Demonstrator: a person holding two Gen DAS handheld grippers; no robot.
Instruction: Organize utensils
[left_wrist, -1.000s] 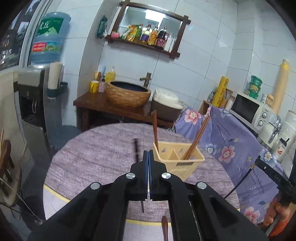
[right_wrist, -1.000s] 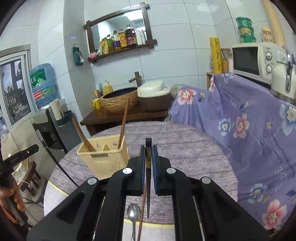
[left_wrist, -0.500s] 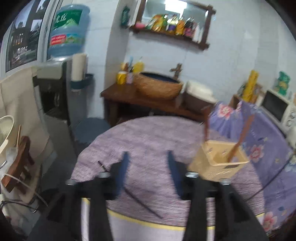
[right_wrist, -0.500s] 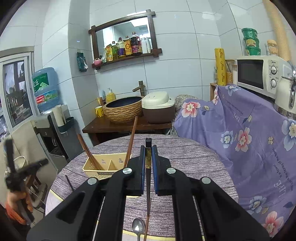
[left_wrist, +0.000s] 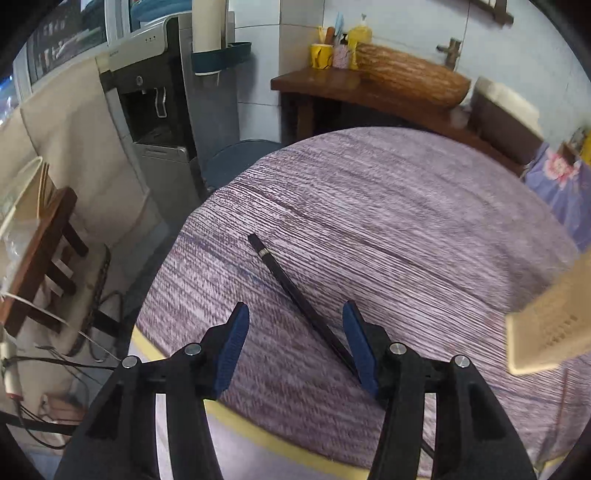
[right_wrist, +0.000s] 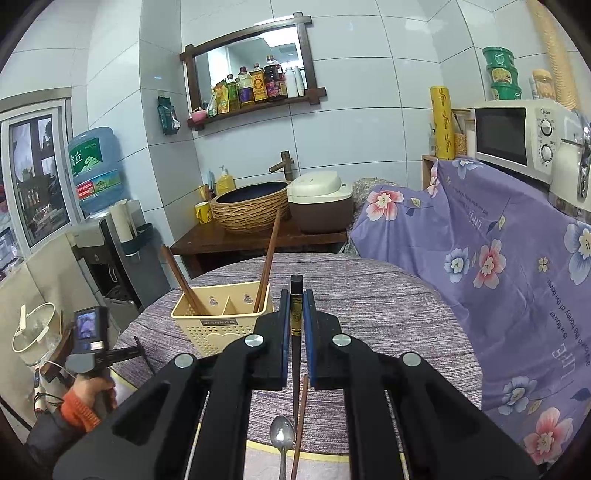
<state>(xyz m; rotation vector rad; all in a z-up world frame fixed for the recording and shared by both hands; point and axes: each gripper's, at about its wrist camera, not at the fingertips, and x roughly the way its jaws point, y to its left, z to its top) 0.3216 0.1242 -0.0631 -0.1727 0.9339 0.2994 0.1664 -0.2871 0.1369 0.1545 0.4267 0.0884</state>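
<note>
The left gripper (left_wrist: 295, 332), jaws lately parted and empty, straddles the slim black chopstick (left_wrist: 295, 291) running toward eleven o'clock, and may roll it off the purple woven table (left_wrist: 406, 221) if one pad nudges first (the right gripper (right_wrist: 295, 325) stays clamped on its own black chopstick (right_wrist: 296, 306)).

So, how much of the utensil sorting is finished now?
Done: wooden chopsticks stand in the yellow holder. In hand: the right hand-held gripper is shut on a black chopstick. Left: the open left hand-held gripper straddles another black chopstick; a spoon remains.

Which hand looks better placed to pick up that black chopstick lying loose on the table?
Left. The left hand-held gripper hangs just above the black chopstick, jaws open around it. The right hand-held gripper is already shut on another chopstick.
</note>
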